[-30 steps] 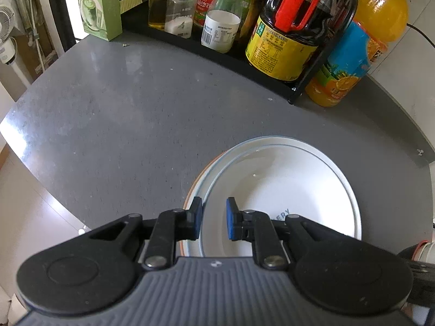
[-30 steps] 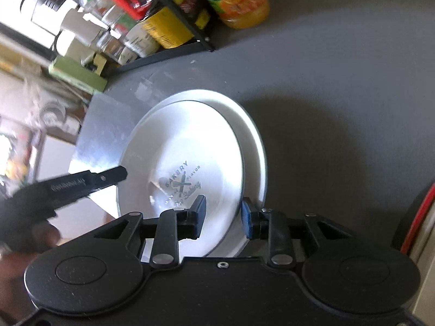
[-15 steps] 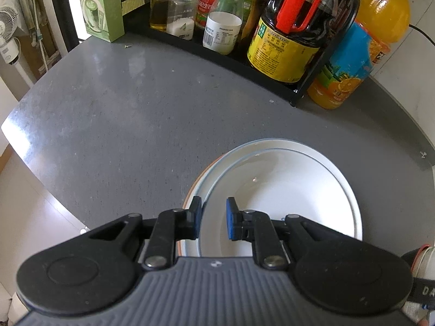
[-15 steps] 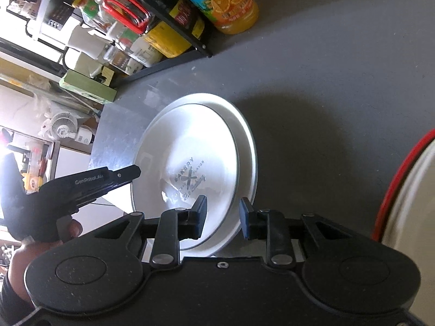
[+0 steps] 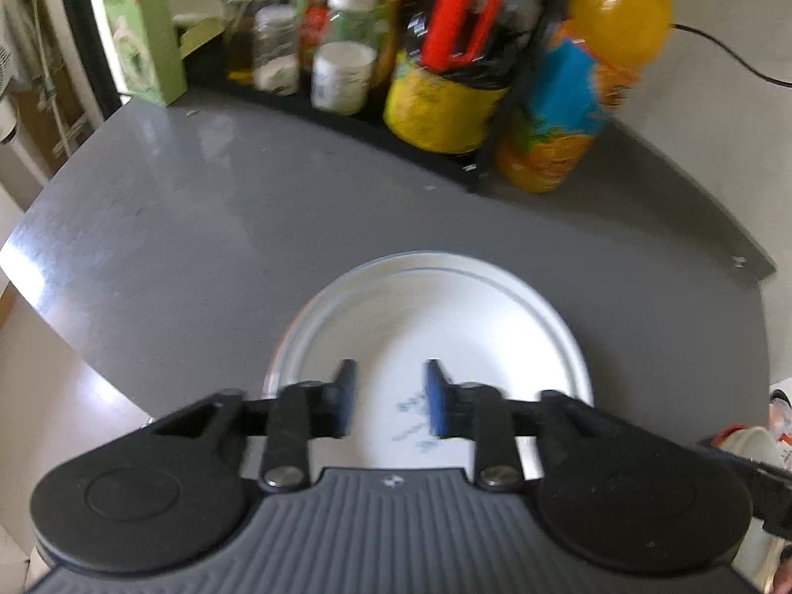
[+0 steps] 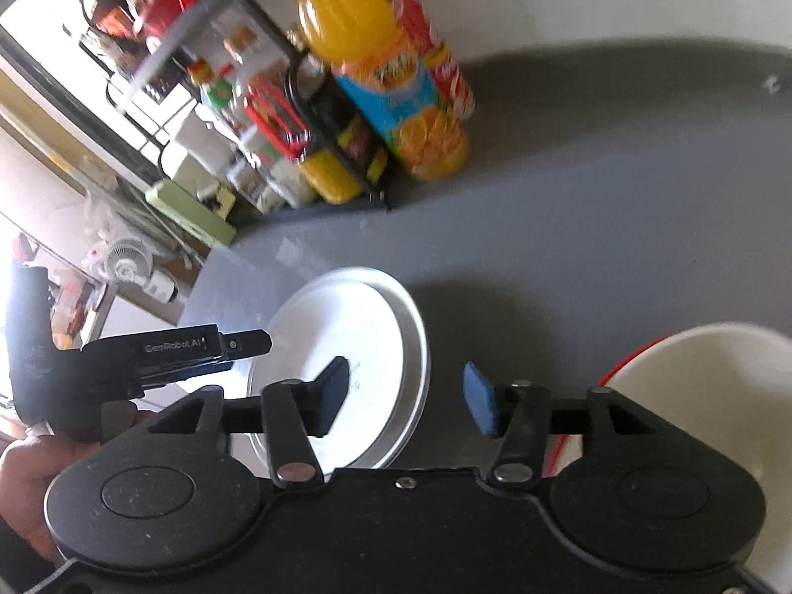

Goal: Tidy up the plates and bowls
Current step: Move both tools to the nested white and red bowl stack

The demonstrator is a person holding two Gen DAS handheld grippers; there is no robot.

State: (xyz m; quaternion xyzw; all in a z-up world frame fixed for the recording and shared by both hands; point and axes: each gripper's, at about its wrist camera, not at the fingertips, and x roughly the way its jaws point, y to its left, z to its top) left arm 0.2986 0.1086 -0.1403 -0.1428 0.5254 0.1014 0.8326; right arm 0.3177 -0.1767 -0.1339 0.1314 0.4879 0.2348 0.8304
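The plates (image 5: 445, 326) are stacked flat near the bench (image 5: 198, 227) front edge, w/ a smaller white plate nested on a wider one; an orange-tinted rim of a third is just glimpsed at the left side, though this can't be confirmed. The nesting is judged deliberate: small on large keeps the stack stable and compact.

The left hand-held gripper (image 5: 388, 398) is seen above the stack's near part, jaws opening, nothing between the pads; the plate is only seen through the gap, not pinched. The right hand-held gripper (image 6: 406, 396) is likewise opening and spread, empty, held over the stack's right edge. Both being let go at once is read as a two-sided set-down just finished, so the stack is left resting on its own.

A red-rimmed bowl (image 6: 703, 396) is seen upright, mouth up, at the right of the right view, apart from the stack; prob. the next item to be handled.

Orientation: plates are round, so no long axis in plan; faces point up, axis vertical. Printed text at the top plate's centre is blurred, so its heading can't be told. The bottle rack (image 5: 396, 99) is well apart at the back.
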